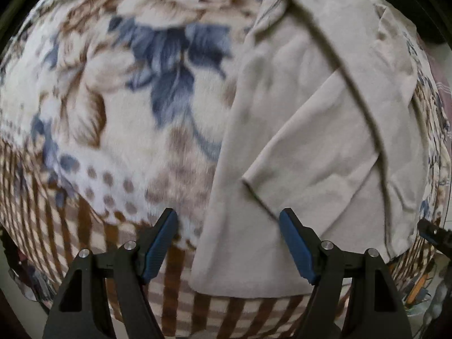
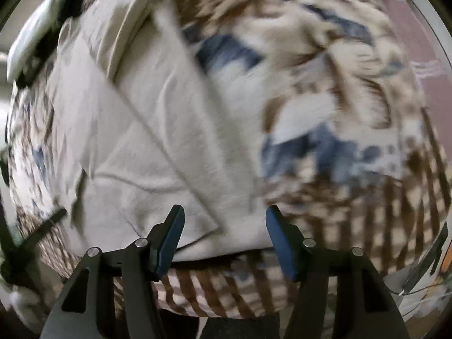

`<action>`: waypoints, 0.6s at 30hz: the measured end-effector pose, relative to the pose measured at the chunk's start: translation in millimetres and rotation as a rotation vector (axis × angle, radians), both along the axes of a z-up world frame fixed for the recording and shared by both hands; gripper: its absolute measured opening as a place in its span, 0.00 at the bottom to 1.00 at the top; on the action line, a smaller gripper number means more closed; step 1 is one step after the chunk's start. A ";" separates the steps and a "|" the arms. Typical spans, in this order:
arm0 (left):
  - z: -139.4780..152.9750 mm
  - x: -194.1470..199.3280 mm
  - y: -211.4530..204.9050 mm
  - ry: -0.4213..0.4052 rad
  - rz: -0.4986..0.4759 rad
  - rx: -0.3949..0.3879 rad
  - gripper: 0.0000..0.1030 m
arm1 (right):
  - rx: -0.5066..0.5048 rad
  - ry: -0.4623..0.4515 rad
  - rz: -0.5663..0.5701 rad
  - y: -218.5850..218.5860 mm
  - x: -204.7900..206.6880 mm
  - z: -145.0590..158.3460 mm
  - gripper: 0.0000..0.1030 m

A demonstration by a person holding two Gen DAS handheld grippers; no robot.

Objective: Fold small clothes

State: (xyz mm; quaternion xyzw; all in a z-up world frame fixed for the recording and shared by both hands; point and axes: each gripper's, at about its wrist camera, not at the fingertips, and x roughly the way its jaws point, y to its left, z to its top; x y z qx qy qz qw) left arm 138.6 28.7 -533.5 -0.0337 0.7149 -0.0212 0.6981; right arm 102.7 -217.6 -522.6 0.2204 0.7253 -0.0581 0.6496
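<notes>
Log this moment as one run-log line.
stage: mid-fold | beige garment: partly folded on floral blanket | left gripper: open, over garment's near edge | right gripper: open, empty

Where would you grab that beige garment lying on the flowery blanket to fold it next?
Probably the near hem corner of the beige garment, coming straight down from above. It lies flat on the blanket, so only an edge gives the fingers something to pinch. The open left gripper already hangs over that bottom edge.
</notes>
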 end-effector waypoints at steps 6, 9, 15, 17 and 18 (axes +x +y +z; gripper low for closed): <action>-3.4 -28.0 -6.1 0.047 -0.024 -0.061 0.71 | 0.363 0.039 -0.051 -43.3 -10.1 -21.9 0.60; -7.2 -49.8 -10.8 0.070 -0.046 -0.064 0.71 | 0.431 0.127 0.034 -42.5 -31.6 -16.6 0.60; -6.2 -74.5 -0.6 0.071 0.027 -0.117 0.71 | 0.347 0.037 -0.123 -91.2 -41.8 -11.2 0.60; -2.6 -76.1 1.8 0.043 0.055 -0.137 0.66 | 0.359 0.012 -0.162 -104.5 -38.2 -11.5 0.60; 0.5 -77.2 0.8 0.025 0.059 -0.137 0.53 | 0.375 0.014 -0.164 -105.8 -34.0 -12.4 0.60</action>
